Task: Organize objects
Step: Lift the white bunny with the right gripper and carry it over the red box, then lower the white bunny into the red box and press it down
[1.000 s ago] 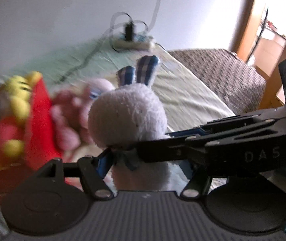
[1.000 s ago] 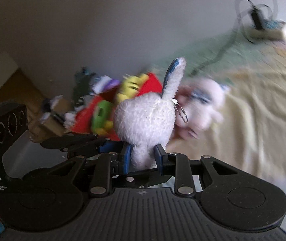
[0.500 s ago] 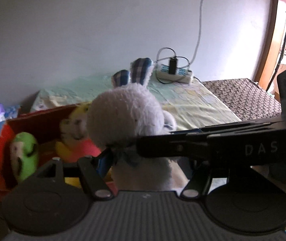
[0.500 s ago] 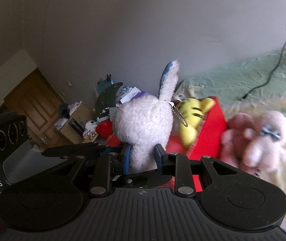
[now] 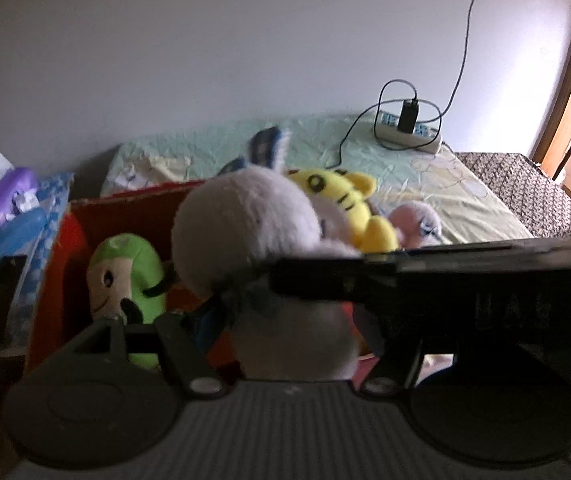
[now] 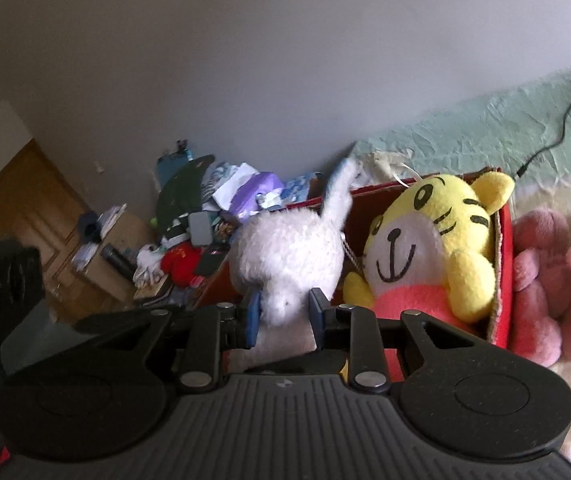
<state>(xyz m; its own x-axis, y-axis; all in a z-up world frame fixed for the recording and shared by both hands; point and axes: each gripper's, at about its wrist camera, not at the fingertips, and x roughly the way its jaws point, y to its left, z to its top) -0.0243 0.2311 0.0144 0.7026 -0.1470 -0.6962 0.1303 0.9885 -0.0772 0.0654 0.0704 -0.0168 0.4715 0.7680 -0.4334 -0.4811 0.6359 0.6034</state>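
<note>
A white plush rabbit (image 5: 245, 232) with blue checked ears hangs above an open red box (image 5: 57, 264). My left gripper (image 5: 289, 332) is shut on its lower body. My right gripper (image 6: 285, 312) is shut on the same rabbit (image 6: 289, 248), its blue pads pressing in below the head. In the left wrist view the right gripper's black finger crosses in front of the rabbit. Inside the box lie a green plush (image 5: 129, 280) and a yellow tiger plush (image 6: 425, 248). Pink plush toys (image 6: 537, 272) lie on the bed beside the red box's wall (image 6: 503, 280).
The bed has a pale green sheet (image 5: 325, 148) with a power strip and charger (image 5: 405, 132) at the wall. A cluttered side table (image 6: 205, 208) with bags and bottles stands left of the box. A wooden door (image 6: 25, 200) is farther left.
Both grippers have carried the rabbit leftward from over the bed to above the red box. The tiger and green plush now appear close. Both grips stayed the same.
</note>
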